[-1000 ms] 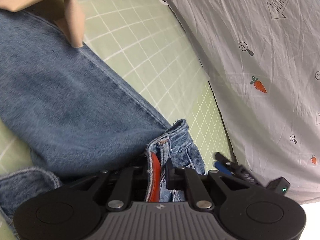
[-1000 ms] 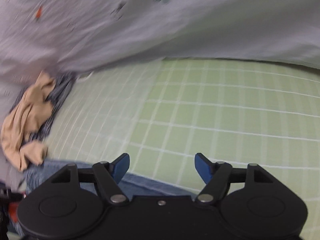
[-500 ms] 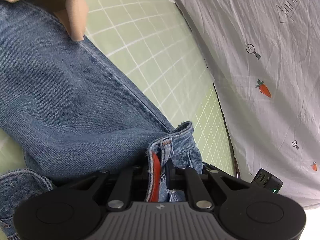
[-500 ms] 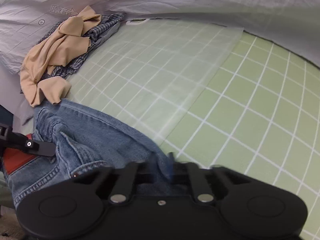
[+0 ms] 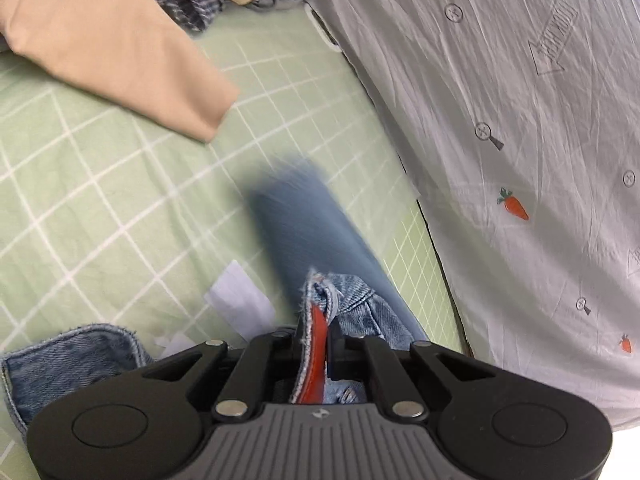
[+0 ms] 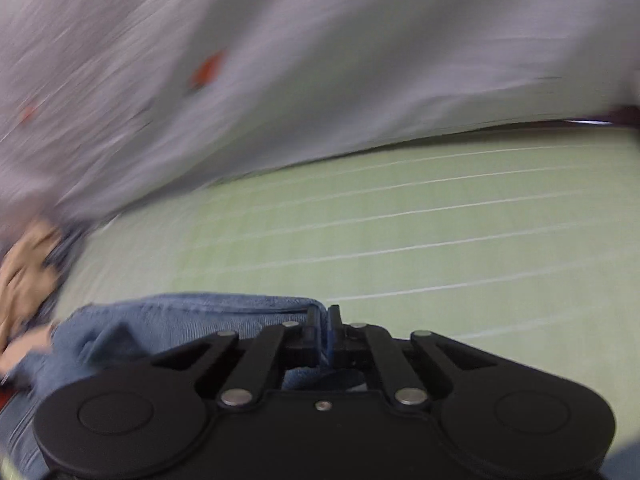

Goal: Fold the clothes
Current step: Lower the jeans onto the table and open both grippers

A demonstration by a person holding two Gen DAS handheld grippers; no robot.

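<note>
Blue jeans (image 5: 304,216) hang as a narrow, motion-blurred strip in front of my left gripper (image 5: 320,320). That gripper is shut on the waistband, pinching the denim and a red label (image 5: 316,344). A frayed denim hem (image 5: 76,352) lies at the lower left. In the blurred right wrist view, my right gripper (image 6: 323,312) is shut on a folded edge of the jeans (image 6: 192,316), which trail off to the left. Both grippers hold the jeans above the green checked bed sheet (image 5: 100,184).
A beige garment (image 5: 112,52) and a plaid shirt (image 5: 188,16) lie at the top left. A white cloth printed with carrots (image 5: 520,120) covers the right side and fills the back of the right wrist view (image 6: 280,60). A white paper scrap (image 5: 240,296) lies on the sheet.
The right gripper went from open over the sheet to shut on the jeans' edge, then swung away sideways. The jeans, spread wide before, are now pulled into a narrow strip, baring the sheet.
</note>
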